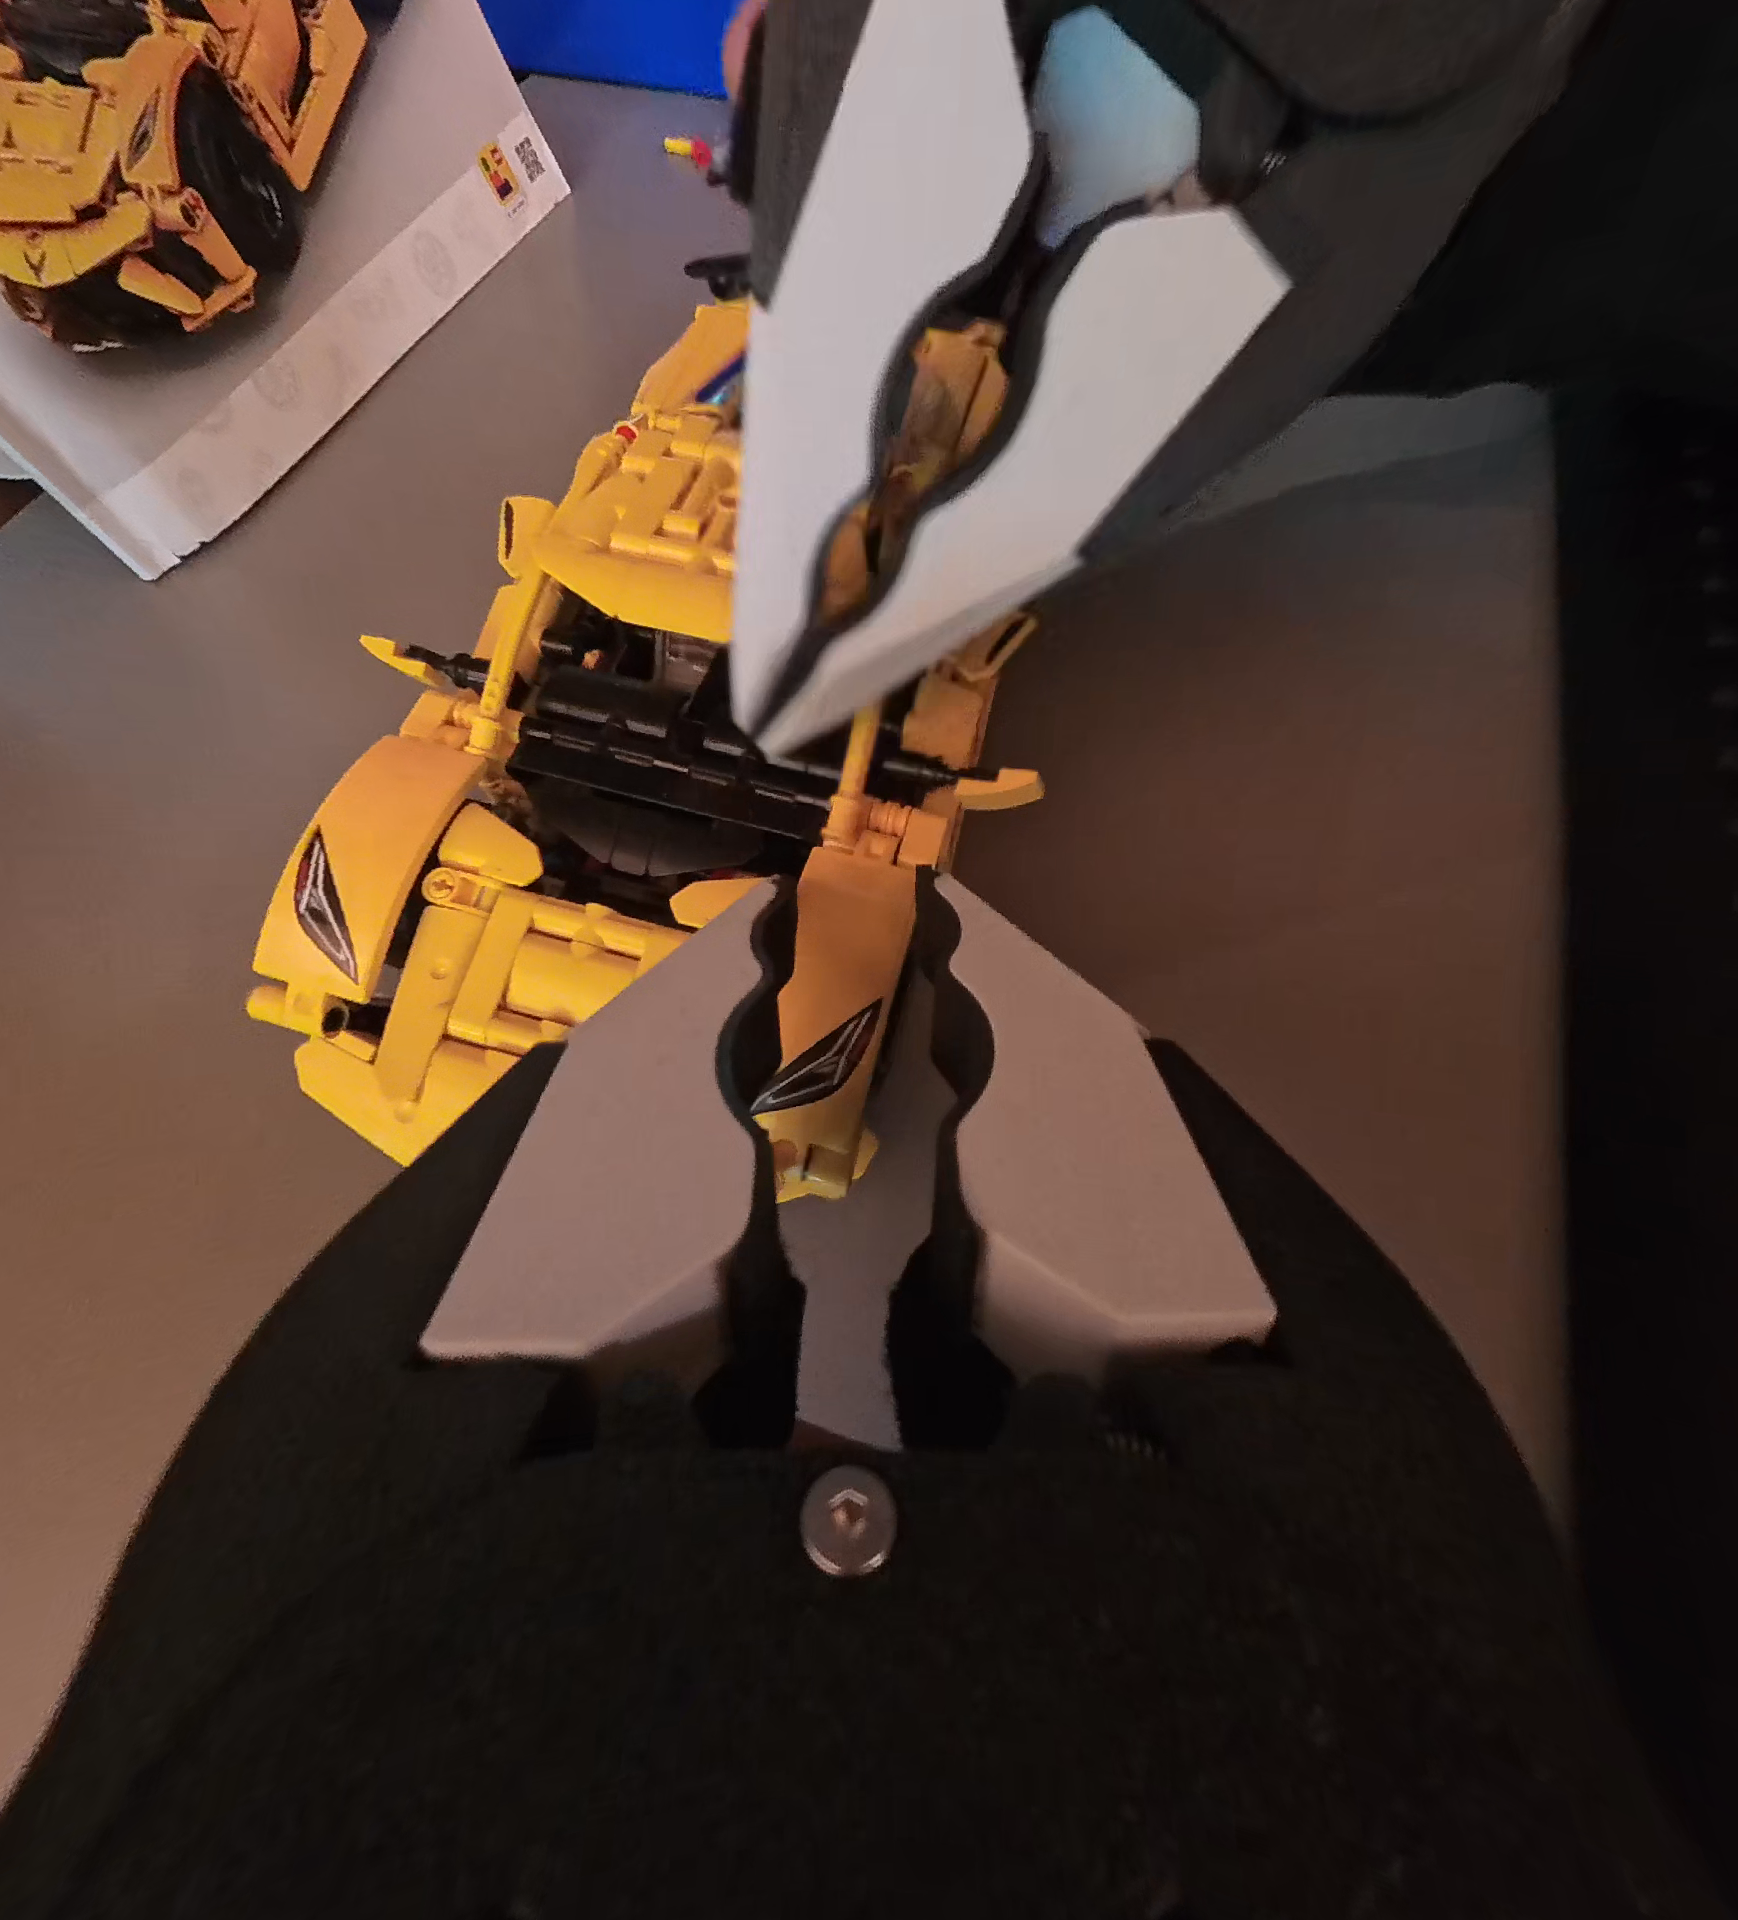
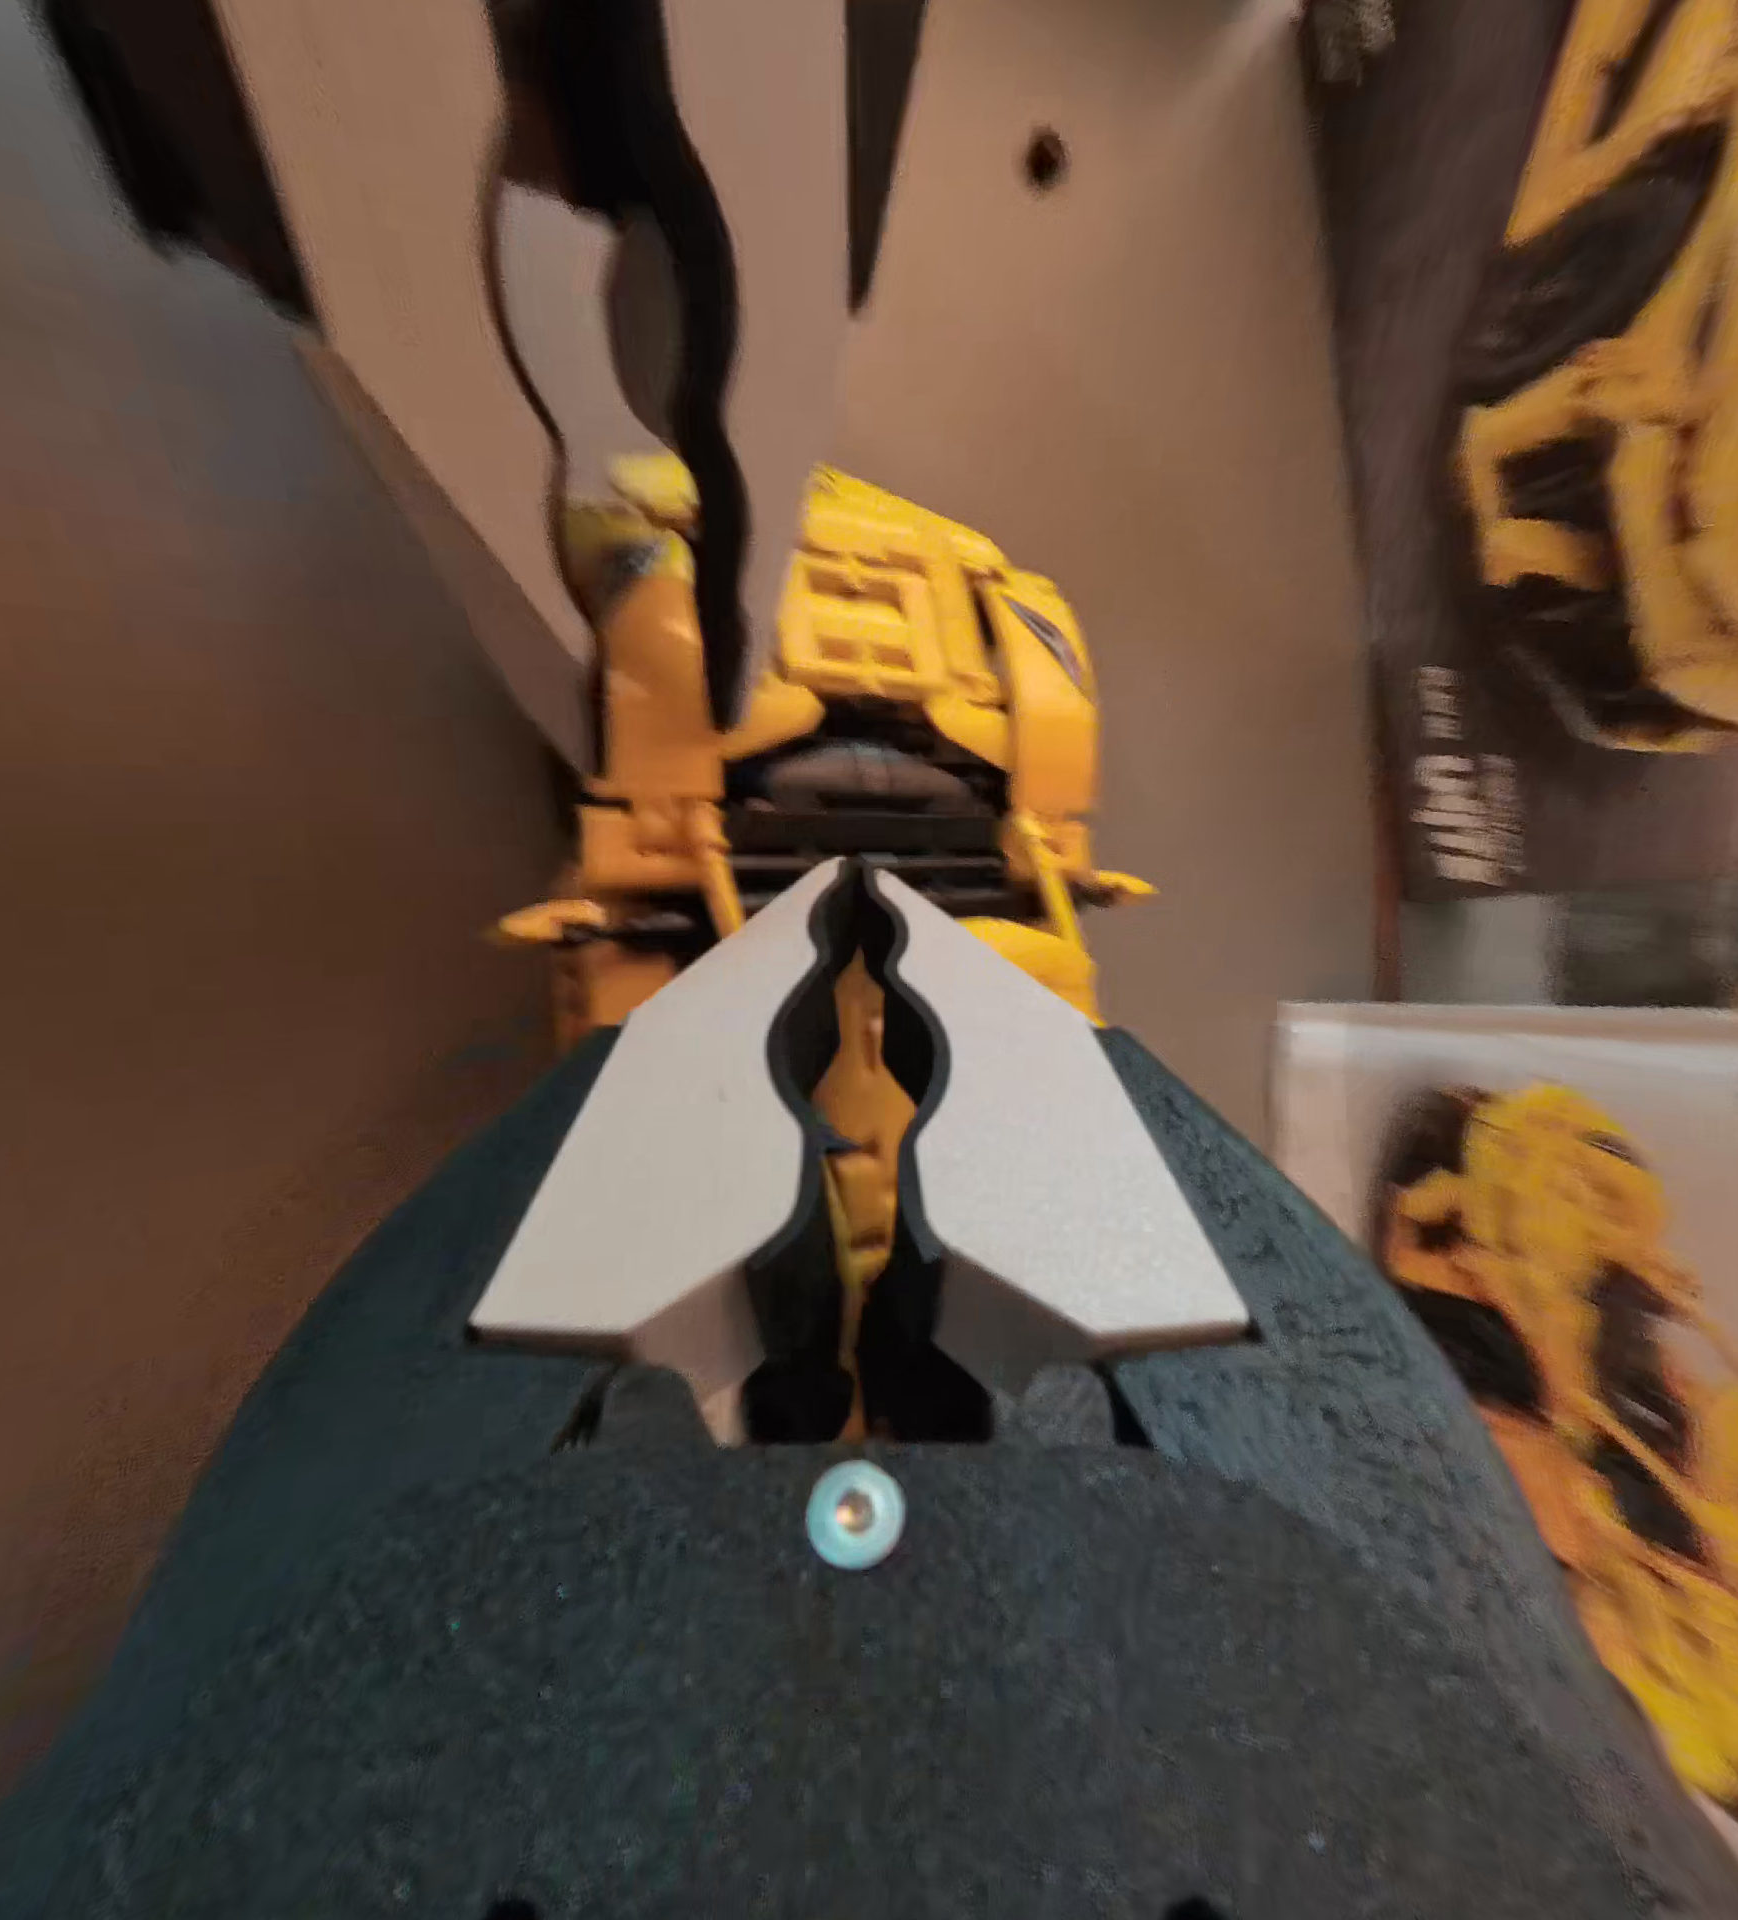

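A yellow brick-built sports car (image 1: 626, 540) with black inner parts stands on the grey table (image 1: 117, 831). My left gripper (image 1: 854, 894) is shut on the car's yellow front fender panel (image 1: 834, 997), which sits between the fingers. My right gripper (image 1: 766, 727) comes in from above and is shut on a yellow part at the car's side. In the blurred right wrist view, my right gripper (image 2: 849, 868) has a yellow piece (image 2: 854, 1091) between its nearly closed fingers. The car (image 2: 906, 623) lies just beyond it, and the left gripper (image 2: 657, 727) hangs from the top onto the car's far end.
A white box with a picture of the yellow car (image 1: 221, 312) lies at the far left; it also shows in the right wrist view (image 2: 1571, 1351). A small yellow-and-red piece (image 1: 688, 145) lies behind the car. A blue object (image 1: 616, 42) stands at the back. A dark surface (image 1: 1696, 935) borders the table's right edge. About 4 cm separates my left fingertips from my right.
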A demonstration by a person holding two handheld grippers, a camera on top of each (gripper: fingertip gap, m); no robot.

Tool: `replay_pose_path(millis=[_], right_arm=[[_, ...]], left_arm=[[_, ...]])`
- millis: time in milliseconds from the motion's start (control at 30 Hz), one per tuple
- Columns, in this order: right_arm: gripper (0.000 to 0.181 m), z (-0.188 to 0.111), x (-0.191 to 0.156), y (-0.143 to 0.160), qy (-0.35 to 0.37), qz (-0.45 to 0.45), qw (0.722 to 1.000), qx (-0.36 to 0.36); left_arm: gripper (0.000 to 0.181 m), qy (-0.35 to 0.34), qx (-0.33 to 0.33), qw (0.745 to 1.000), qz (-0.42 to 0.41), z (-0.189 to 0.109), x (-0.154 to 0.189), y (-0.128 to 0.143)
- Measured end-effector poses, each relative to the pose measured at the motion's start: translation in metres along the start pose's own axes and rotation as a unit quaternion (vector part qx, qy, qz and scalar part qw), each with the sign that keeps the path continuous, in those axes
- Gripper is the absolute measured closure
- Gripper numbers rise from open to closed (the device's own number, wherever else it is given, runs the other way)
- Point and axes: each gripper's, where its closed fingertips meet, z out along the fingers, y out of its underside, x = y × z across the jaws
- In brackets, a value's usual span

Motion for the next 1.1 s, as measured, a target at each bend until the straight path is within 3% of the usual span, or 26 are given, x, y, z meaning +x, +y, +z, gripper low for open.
replay_pose_path(millis=[33, 133, 267, 367, 600, 800, 900, 1033, 1100], right_arm=[[0.181, -0.002, 0.003, 0.001, 0.014, -0.011, 1.000, 0.002], [0.181, -0.019, -0.016, -0.018, -0.082, 0.069, 0.992, 0.068], [0.177, -0.032, -0.025, -0.021, -0.105, 0.065, 0.988, 0.094], [0.166, -0.031, -0.039, -0.017, -0.133, 0.054, 0.987, 0.078], [0.161, -0.005, -0.051, -0.010, -0.100, 0.002, 0.994, 0.034], [0.161, -0.016, -0.050, 0.007, -0.125, 0.029, 0.992, 0.002], [0.159, -0.025, -0.049, 0.013, -0.118, 0.065, 0.991, 0.023], [0.153, -0.052, -0.046, 0.014, -0.087, 0.171, 0.977, 0.090], [0.149, -0.068, -0.045, 0.023, -0.055, 0.239, 0.962, 0.116]], left_arm=[[0.159, -0.001, -0.001, 1.000, 0.003, 0.000, 0.000, 0.000], [0.159, 0.000, -0.007, 1.000, 0.005, -0.001, -0.001, 0.000], [0.157, -0.003, -0.011, 1.000, -0.004, -0.007, -0.005, 0.002], [0.154, -0.021, -0.005, 1.000, -0.021, -0.016, -0.017, 0.003], [0.151, 0.019, -0.018, 0.999, -0.040, -0.015, -0.004, 0.012], [0.143, 0.029, -0.016, 0.998, -0.050, -0.006, 0.006, 0.006], [0.136, 0.036, -0.020, 0.999, -0.033, -0.002, 0.011, 0.003], [0.138, -0.017, 0.027, 0.999, -0.039, -0.014, -0.032, -0.011], [0.128, -0.021, 0.065, 0.995, -0.077, -0.022, -0.059, -0.016]])
